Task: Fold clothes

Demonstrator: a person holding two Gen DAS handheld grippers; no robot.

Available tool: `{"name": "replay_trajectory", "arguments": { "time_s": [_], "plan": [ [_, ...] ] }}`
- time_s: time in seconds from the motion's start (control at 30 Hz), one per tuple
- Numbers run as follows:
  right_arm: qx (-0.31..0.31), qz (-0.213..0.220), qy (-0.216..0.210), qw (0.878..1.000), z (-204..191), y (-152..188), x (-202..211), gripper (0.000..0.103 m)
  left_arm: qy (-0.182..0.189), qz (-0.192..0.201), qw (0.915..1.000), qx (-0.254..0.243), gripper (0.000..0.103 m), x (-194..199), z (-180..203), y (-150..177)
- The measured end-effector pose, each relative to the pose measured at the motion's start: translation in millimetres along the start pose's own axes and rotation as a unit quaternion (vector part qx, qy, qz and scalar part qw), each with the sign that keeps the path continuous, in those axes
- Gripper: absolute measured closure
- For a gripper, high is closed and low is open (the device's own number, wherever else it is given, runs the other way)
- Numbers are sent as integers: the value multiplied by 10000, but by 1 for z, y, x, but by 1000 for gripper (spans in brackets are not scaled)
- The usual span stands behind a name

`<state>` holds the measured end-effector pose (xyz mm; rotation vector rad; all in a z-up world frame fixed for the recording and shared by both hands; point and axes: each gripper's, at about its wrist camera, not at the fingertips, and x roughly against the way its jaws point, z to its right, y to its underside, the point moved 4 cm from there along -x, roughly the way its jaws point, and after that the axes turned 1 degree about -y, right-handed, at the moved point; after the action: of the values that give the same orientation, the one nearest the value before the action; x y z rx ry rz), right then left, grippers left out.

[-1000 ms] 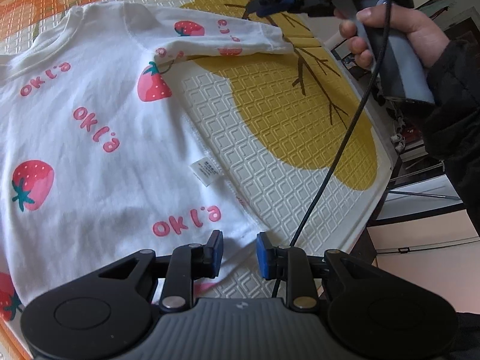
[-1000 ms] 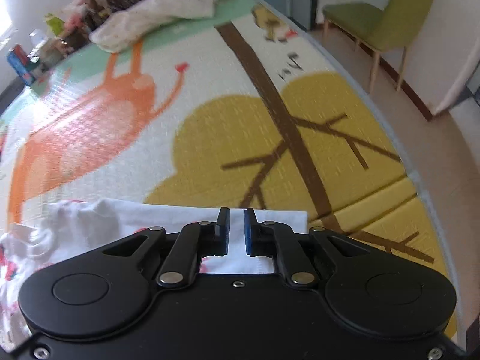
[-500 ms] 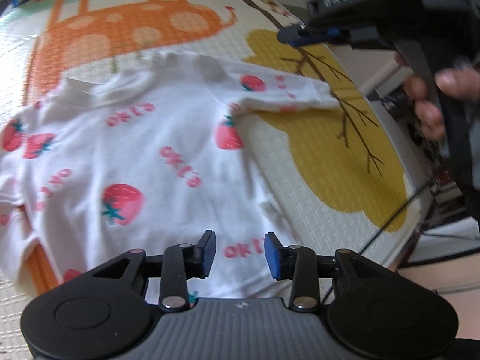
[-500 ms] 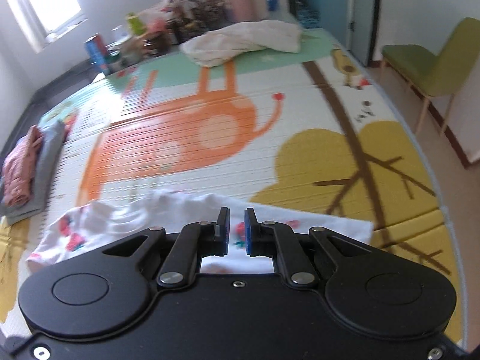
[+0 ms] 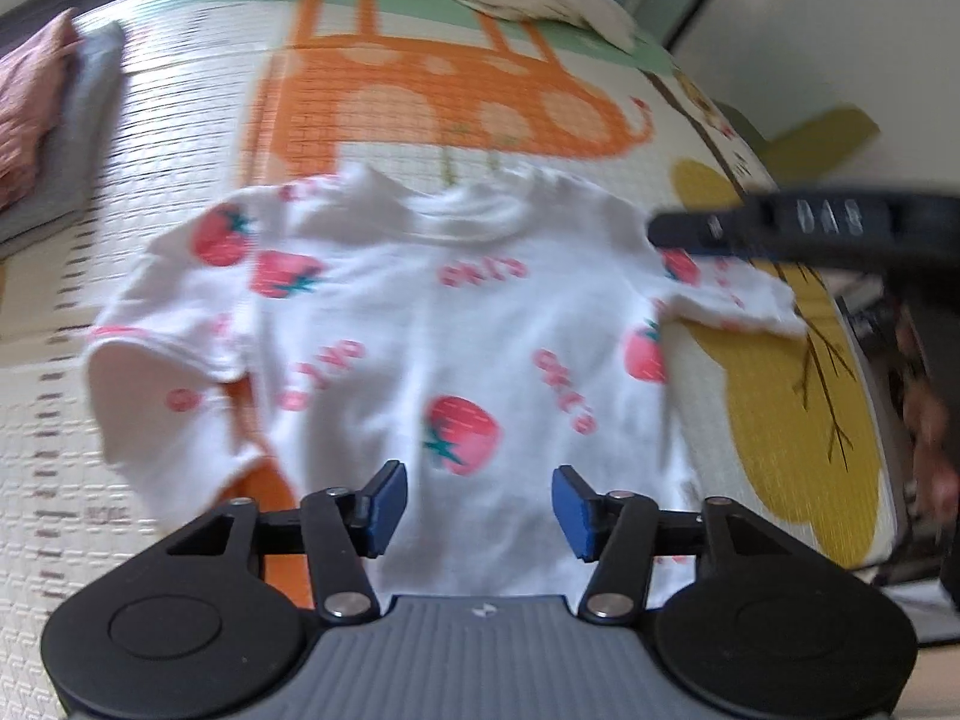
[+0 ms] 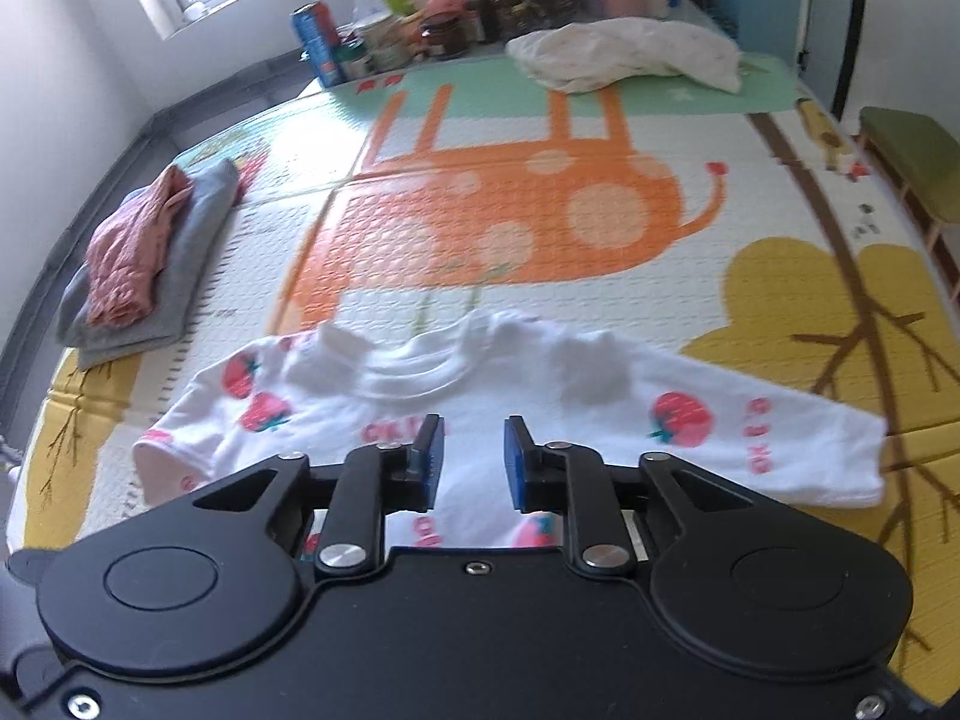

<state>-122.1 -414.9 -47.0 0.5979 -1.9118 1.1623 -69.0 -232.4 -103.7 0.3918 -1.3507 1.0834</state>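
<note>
A white T-shirt (image 5: 468,324) with red strawberries and pink lettering lies spread on the play mat (image 5: 180,138), its right sleeve stretched out and its left sleeve rumpled. My left gripper (image 5: 478,507) hovers above the shirt's lower hem, its jaws opening, with nothing between them. In the right wrist view the same T-shirt (image 6: 540,396) lies below my right gripper (image 6: 474,462), whose jaws are opening and hold nothing. The right gripper (image 5: 774,228) also shows as a dark blurred shape at the right edge of the left wrist view, over the right sleeve.
A folded grey and pink pile (image 6: 144,258) sits at the mat's left edge. A crumpled white cloth (image 6: 624,54) lies at the far end. Bottles and jars (image 6: 420,24) line the far wall. A green chair (image 6: 912,156) stands off the mat to the right.
Both grippers have risen and pulled back from the shirt; more of it now shows. The left jaws have spread wide, and the right jaws, shut at the sleeve a second ago, have parted.
</note>
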Motion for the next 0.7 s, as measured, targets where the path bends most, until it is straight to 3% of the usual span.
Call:
{"name": "replay_trajectory", "arguments": {
  "time_s": [0.23, 0.47, 0.7],
  "plan": [
    [114, -187, -266, 9994, -33, 6, -18, 80, -242, 221, 9980, 532, 40, 15, -49, -7],
    [346, -364, -578, 9971, -76, 9, -37, 78, -430, 379, 9910, 1211, 39, 27, -102, -9],
    [717, -573, -967, 9911, -128, 9, -55, 76, -558, 402, 9850, 1581, 38, 32, -140, -2]
  ]
}}
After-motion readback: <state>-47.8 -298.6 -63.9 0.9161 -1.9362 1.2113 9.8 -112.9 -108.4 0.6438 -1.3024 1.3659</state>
